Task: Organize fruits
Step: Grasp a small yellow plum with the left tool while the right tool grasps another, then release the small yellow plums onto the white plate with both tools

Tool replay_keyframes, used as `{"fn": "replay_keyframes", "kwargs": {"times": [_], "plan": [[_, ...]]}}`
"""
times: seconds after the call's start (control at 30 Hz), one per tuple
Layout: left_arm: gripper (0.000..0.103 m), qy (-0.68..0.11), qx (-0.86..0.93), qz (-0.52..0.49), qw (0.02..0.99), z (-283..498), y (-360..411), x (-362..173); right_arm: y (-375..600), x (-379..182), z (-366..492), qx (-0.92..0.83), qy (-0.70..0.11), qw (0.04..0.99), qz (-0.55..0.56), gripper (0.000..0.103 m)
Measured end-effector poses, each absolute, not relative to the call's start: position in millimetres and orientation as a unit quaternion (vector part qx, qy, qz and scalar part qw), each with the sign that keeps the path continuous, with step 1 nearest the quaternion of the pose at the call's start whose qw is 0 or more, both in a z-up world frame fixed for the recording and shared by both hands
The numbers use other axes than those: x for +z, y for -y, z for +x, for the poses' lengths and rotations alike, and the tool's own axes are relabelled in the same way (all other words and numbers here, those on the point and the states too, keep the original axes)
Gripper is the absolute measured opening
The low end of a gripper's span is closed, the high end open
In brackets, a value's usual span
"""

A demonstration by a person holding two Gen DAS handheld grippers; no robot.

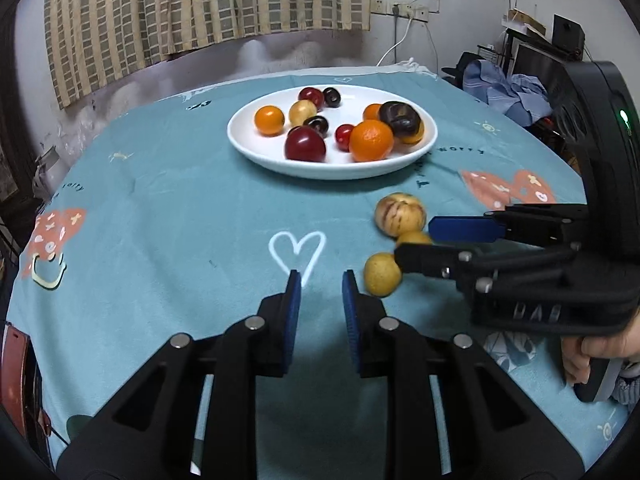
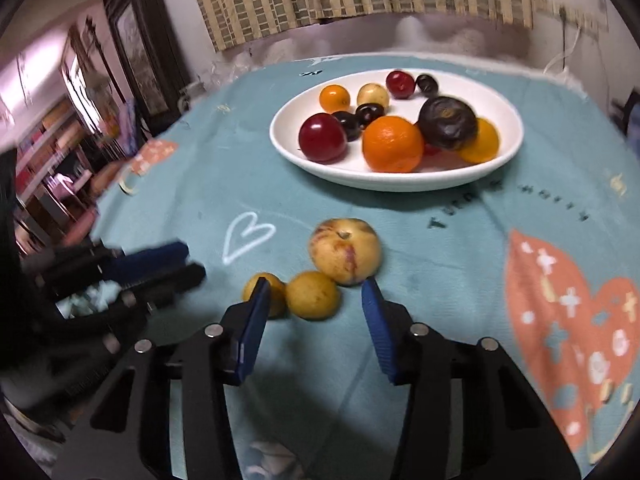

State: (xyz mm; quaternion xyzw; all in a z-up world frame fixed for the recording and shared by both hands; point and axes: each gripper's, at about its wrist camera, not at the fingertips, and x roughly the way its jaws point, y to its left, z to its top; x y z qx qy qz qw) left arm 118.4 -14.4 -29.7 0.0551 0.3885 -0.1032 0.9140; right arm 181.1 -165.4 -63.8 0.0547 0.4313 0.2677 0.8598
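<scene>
In the left wrist view, the left claw is sitting nearest the lens, its blue pads standing only a narrow gap apart with nothing between them, hovering over the teal cloth of the desk beside a white heart print. Just right of it a small yellow fruit is lying on the cloth, round, with no long axis to tell. The right claw is reaching in from the right edge, a second yellow fruit showing between its fingers; whether the pads are pressing on it cannot be told here. A larger streaked yellow fruit is touching it behind. Farther back, the white plate is holding oranges, red plums and dark fruits.

In the right wrist view, the right claw is standing apart, its fingers either side of the middle yellow fruit without visibly pressing on it. The left pad is overlapping the small yellow fruit. The streaked fruit, stem dimple facing up, is lying just beyond, touching the middle one.
</scene>
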Motion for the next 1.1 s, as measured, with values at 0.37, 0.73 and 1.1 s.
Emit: {"fn": "replay_keyframes", "kwargs": {"times": [0.37, 0.73, 1.1], "plan": [[0.048, -0.395, -0.117, 0.064, 0.909, 116.9, 21.1, -37.2, 188.8, -78.9, 198.2, 0.3, -0.475, 0.804, 0.196, 0.031], [0.06, -0.38, -0.139, 0.063, 0.912, 115.2, 28.1, -35.5, 205.5, -43.3, 180.5, 0.301, -0.419, 0.836, 0.187, 0.028], [0.043, -0.43, -0.167, 0.07, 0.885, 146.3, 63.9, -60.1, 218.1, -35.8, 177.6, 0.302, -0.405, 0.841, 0.197, 0.028]]}}
